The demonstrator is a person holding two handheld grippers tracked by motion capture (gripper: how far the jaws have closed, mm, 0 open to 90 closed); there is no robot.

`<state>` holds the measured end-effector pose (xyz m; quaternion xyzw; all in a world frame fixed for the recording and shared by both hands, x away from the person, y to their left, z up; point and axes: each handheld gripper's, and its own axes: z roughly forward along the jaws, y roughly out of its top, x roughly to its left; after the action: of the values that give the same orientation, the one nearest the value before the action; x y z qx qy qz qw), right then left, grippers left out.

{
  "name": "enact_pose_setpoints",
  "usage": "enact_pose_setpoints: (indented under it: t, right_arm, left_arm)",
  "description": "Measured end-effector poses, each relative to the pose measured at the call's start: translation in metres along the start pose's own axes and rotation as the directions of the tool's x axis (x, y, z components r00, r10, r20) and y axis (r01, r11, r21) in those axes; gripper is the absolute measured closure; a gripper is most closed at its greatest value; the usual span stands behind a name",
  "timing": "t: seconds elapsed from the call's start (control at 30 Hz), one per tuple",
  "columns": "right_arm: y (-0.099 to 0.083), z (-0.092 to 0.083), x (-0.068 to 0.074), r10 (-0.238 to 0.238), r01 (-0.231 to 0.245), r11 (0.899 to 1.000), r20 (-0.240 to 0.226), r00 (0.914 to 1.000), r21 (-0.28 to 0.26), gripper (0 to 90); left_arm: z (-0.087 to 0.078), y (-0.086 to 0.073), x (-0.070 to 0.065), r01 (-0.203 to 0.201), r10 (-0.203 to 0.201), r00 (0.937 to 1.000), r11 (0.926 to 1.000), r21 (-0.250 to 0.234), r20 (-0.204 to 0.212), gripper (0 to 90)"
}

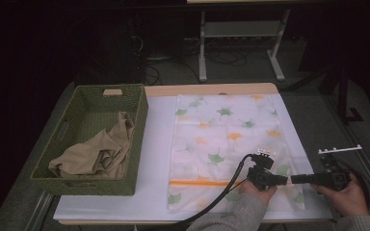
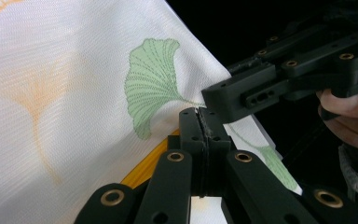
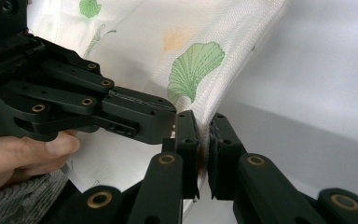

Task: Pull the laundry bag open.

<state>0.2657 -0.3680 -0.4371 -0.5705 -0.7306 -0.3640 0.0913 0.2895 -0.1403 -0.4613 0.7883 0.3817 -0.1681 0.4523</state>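
White mesh laundry bag (image 1: 226, 139) with green and orange ginkgo leaves lies flat on your white table (image 1: 156, 159) — both grippers pinch its near right edge. Your left gripper (image 1: 285, 179) is clamped on the fabric, tip to tip with your right gripper (image 1: 294, 179), likewise pinching it. Farther left sits a green woven basket (image 1: 79, 184) — beige cloth (image 1: 99, 151) inside.

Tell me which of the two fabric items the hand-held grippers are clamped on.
The white mesh bag with ginkgo leaves, lying flat on the table. The left hand-held gripper and right hand-held gripper pinch its near right edge. The beige cloth lies crumpled in the green basket.
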Motion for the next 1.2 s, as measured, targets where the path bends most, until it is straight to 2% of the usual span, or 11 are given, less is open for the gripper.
enact_pose_setpoints:
  t: [0.33,0.63,1.0,1.2]
  right_arm:
    - [-0.002,-0.002,-0.006,0.012,-0.012,1.0,0.012,0.9998,-0.006,84.1]
    - [-0.002,-0.002,-0.006,0.008,-0.008,1.0,0.026,0.9996,-0.006,84.2]
    - [-0.003,-0.001,-0.007,0.007,-0.007,1.0,0.03,0.9995,-0.005,84.2]
    - [-0.003,-0.001,-0.007,0.007,-0.007,1.0,0.035,0.9994,-0.004,84.3]
  left_arm:
    - [-0.016,-0.002,0.008,0.0,0.0,0.9999,0.9999,0.013,-0.011,89.9]
    - [-0.034,-0.004,0.014,0.006,-0.006,1.0,0.9998,0.018,-0.008,89.9]
    - [-0.055,-0.011,0.026,0.036,-0.037,0.999,0.9992,0.014,0.025,89.9]
    - [-0.066,-0.015,0.032,0.044,-0.044,0.9987,0.999,0.007,0.027,89.9]
